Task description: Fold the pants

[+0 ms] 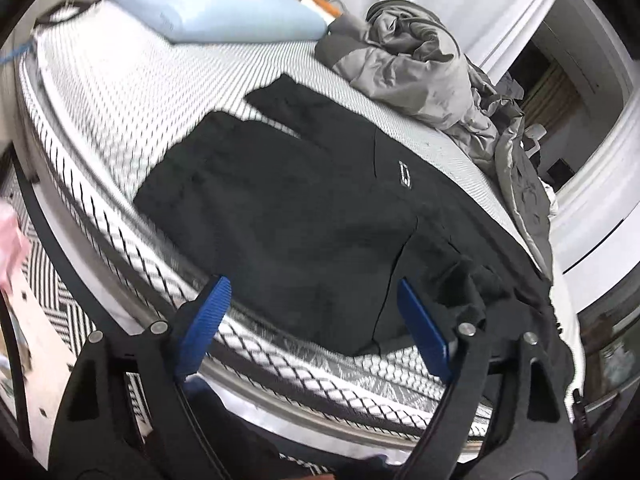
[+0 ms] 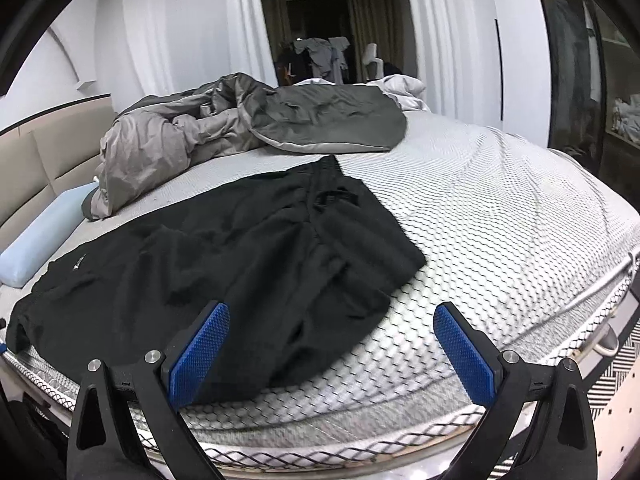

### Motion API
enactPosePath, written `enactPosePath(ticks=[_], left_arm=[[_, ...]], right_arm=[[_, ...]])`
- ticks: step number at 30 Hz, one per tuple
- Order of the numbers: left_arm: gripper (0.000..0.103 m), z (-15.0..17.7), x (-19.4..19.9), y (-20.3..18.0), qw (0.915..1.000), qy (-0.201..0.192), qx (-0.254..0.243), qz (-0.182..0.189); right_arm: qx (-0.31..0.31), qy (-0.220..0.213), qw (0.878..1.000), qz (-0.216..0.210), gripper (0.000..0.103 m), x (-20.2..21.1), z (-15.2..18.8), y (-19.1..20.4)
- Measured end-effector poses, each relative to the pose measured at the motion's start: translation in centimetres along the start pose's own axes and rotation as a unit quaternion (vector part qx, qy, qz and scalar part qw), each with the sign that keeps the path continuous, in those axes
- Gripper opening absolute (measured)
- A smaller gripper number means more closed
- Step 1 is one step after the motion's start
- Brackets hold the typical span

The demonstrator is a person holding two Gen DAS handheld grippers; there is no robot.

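- Black pants (image 2: 224,240) lie spread, rumpled, on the mattress (image 2: 500,208).
- Left gripper (image 1: 316,320) and right gripper (image 2: 332,344) hover with jaws released, empty.
- Judged step: approaching; next, pinching an edge.

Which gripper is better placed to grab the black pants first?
Probably left. The left gripper hangs open over the black fabric pants' near edge on the white patterned mattress. The right gripper, also open, brackets mostly bare mattress beside the hem.
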State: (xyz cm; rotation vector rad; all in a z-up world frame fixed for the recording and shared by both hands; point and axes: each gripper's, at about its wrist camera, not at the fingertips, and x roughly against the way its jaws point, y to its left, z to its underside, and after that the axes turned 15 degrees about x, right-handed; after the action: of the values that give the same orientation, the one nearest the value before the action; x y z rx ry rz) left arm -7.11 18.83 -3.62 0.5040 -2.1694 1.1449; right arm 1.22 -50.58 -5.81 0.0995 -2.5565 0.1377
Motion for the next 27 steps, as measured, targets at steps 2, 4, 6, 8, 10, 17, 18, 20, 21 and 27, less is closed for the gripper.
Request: enactPosePath(ticks=[2, 4, 6, 8, 10, 17, 18, 20, 21, 27], left_arm=[[0.083, 0.4, -0.2, 0.5, 0.9999, 0.006, 0.009, -0.012], [0.083, 0.7, -0.3, 0.6, 0.9996, 0.011, 0.010, -0.024], [0.083, 0.8, -0.6, 0.6, 0.9995, 0.014, 0.012, -0.026], [0.076, 0.5, -1.6, 0.6, 0.9992, 0.017, 0.019, -0.031], [0.060, -0.1, -2.5, 0.5, 0.9989, 0.020, 0.031, -0.028], [0.031, -2.2, -2.6, -1.4, 0.9991, -0.041, 0.004, -0.011], [0.025, -2.7, -2.9, -1.5, 0.9990, -0.044, 0.007, -0.012], [0.013, -3.9, -3.6, -1.6, 0.9986, -0.048, 0.012, -0.017], [0.003, -4.5, -3.8, -1.8, 0.9982, -0.057, 0.009, -0.017], [0.001, -8.7, -4.2, -1.4, 0.9928, -0.114, 0.003, -0.036]], right_arm=[[-0.002, 0.000, 1.000, 0.005, 0.103, 0.3, 0.2, -0.4], [-0.004, 0.001, 1.000, 0.009, 0.103, 0.5, 0.5, -0.9], [-0.006, 0.004, 1.000, 0.009, 0.103, 0.5, 0.7, -1.1], [-0.006, 0.008, 1.000, 0.008, 0.103, 0.4, 0.7, -0.9], [-0.008, 0.009, 1.000, 0.007, 0.103, 0.1, 0.6, -0.7], [-0.002, 0.008, 1.000, 0.009, 0.103, 0.5, 0.4, 0.1], [-0.004, 0.008, 1.000, 0.008, 0.103, 0.4, 0.4, 0.1], [-0.008, 0.011, 1.000, 0.005, 0.103, 0.0, 0.4, 0.0], [-0.011, 0.013, 1.000, 0.004, 0.103, -0.3, 0.5, 0.0], [-0.040, 0.023, 0.999, -0.010, 0.103, -0.9, 0.4, -1.1]])
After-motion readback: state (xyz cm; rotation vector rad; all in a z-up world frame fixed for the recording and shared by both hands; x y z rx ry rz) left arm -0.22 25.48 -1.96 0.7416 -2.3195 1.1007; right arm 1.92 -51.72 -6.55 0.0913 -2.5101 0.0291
